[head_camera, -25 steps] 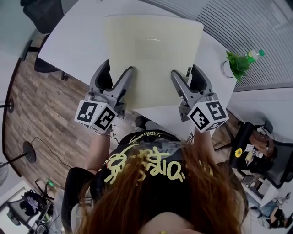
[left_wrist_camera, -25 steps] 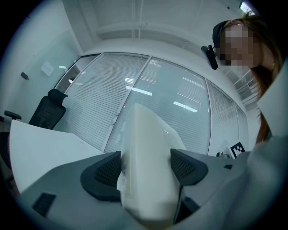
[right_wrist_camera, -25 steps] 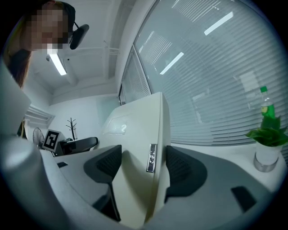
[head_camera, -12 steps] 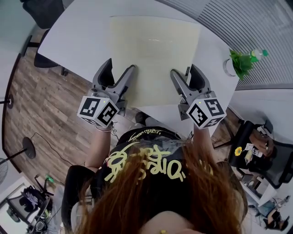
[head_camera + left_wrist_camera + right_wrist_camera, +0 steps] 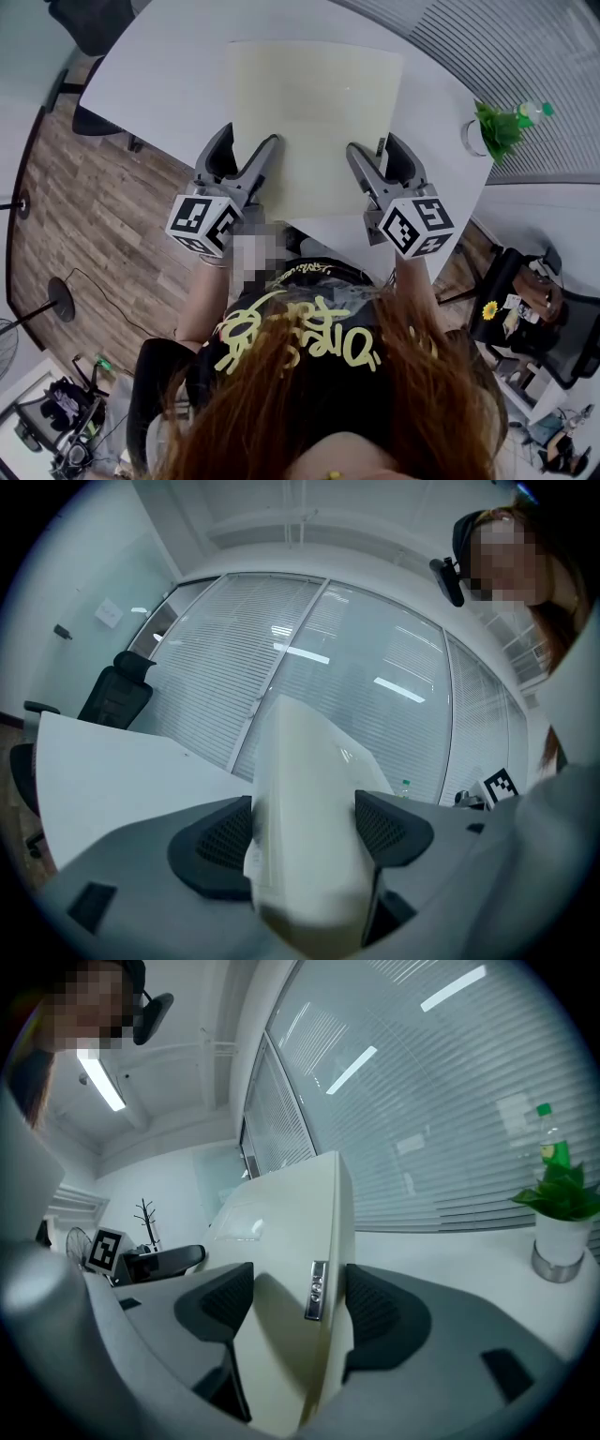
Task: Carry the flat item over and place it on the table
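Observation:
A flat cream panel (image 5: 314,112) is held out over the white table (image 5: 159,84), with its near edge gripped on both sides. My left gripper (image 5: 246,142) is shut on the panel's near left part, and the panel (image 5: 305,799) fills the gap between its jaws (image 5: 305,834). My right gripper (image 5: 375,146) is shut on the near right part. In the right gripper view the panel (image 5: 291,1241) sits between the jaws (image 5: 295,1302), with a small metal fitting (image 5: 316,1290) on its edge. Whether the panel touches the table cannot be told.
A potted plant (image 5: 492,129) with a bottle behind it stands at the table's right end, also seen as the plant (image 5: 560,1213). A black chair (image 5: 89,23) is at the far left corner, another chair (image 5: 539,309) at the right. Wood floor (image 5: 84,234) lies to the left.
Both grippers and the panel have shifted a little forward over the table. The panel looks slightly narrower in the head view. The grip is unchanged.

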The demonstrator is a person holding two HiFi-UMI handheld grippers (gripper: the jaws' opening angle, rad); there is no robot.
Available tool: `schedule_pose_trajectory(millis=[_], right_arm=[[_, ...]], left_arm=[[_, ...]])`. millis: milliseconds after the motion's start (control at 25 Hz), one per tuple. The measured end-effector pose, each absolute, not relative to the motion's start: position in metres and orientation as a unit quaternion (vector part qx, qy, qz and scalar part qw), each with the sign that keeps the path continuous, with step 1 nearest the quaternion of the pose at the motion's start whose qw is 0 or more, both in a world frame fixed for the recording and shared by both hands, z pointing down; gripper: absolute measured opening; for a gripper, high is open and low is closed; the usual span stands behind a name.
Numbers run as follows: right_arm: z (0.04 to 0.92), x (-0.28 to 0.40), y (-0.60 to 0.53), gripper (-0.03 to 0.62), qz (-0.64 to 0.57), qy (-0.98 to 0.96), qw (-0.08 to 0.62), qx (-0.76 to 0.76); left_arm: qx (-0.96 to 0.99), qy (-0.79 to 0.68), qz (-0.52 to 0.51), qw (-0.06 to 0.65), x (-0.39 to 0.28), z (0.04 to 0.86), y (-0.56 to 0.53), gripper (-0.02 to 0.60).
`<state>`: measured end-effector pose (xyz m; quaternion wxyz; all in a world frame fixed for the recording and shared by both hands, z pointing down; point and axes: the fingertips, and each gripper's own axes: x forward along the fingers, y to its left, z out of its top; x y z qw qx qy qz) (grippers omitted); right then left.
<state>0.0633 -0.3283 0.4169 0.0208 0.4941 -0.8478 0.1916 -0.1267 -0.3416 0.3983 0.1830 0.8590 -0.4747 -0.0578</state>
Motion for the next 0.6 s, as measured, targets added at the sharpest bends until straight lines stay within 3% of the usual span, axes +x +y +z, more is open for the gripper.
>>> schedule_pose_trajectory(millis=[600], right_arm=[[0.440, 0.063, -0.330, 0.310, 0.209, -0.846, 0.042, 0.488]], left_arm=[[0.845, -0.483, -0.039, 0.225, -0.127, 0.428, -0.344, 0.344]])
